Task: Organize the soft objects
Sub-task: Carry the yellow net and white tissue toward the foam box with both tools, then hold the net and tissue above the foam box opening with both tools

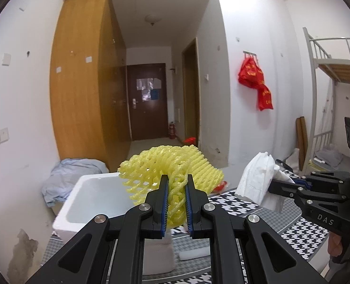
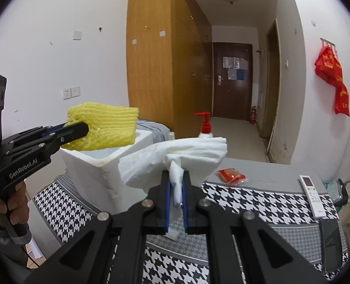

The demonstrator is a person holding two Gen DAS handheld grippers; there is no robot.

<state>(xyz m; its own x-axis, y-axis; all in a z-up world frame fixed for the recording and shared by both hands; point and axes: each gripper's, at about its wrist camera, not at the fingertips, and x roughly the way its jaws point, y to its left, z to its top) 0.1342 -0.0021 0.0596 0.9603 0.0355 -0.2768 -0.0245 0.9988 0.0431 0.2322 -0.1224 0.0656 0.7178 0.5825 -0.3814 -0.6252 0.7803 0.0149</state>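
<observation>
Yellow foam net (image 1: 172, 165) spongy; white tissue (image 2: 175, 158) crinkled; foam box (image 2: 97, 172) rough.

Your right hand-held gripper (image 2: 176, 177) is clamped on a crumpled white tissue (image 2: 175, 156) that fans out above the jaws. To the left, your left hand-held gripper (image 2: 86, 126) pinches a yellow foam net (image 2: 108, 127) over the open white foam box (image 2: 99, 165). On the houndstooth-covered table (image 2: 257, 203) lie a red packet (image 2: 231, 176) and, far right, a white remote (image 2: 313, 196). A red-capped pump bottle (image 2: 205, 124) stands behind the tissue.
</observation>
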